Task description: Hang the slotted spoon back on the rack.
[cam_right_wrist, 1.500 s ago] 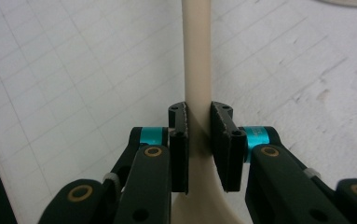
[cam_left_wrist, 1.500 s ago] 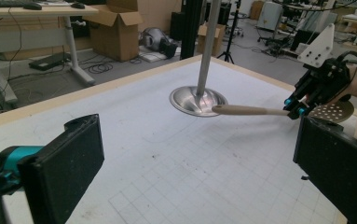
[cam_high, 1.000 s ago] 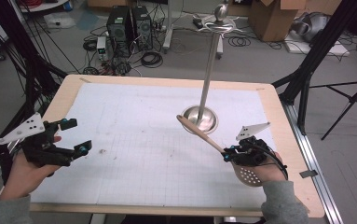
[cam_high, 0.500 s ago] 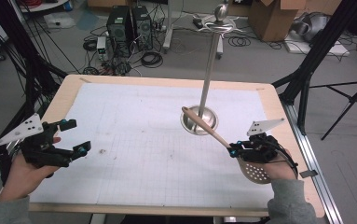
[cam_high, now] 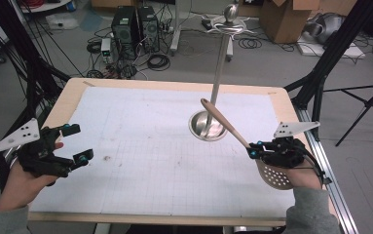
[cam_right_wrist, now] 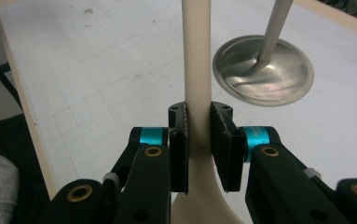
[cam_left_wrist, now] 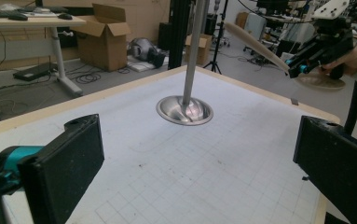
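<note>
A beige slotted spoon point(cam_high: 228, 127) is clamped at its handle by my right gripper point(cam_high: 253, 148), at the table's right side. Its perforated bowl point(cam_high: 274, 177) hangs toward the person, and the handle tip points up-left, near the pole of a metal stand point(cam_high: 217, 78). The stand's round base point(cam_high: 207, 126) rests on the white gridded mat point(cam_high: 140, 146). In the right gripper view, the right gripper point(cam_right_wrist: 198, 135) presses both pads on the spoon handle point(cam_right_wrist: 197, 56), with the stand base point(cam_right_wrist: 264, 70) beyond. My left gripper point(cam_high: 79, 143) hovers open at the left edge; between its jaws point(cam_left_wrist: 199, 154) nothing is held.
The stand carries hooks at its top point(cam_high: 230, 22). The wooden table edge point(cam_high: 174, 83) borders the mat. Computer towers point(cam_high: 135, 24), cables and cardboard boxes point(cam_high: 284, 17) lie on the floor behind. Black tripod legs point(cam_high: 320, 73) stand close to the right edge.
My right gripper has lifted and shifted right with the spoon, and the handle tip has risen toward the stand's pole. The left gripper has stayed put.
</note>
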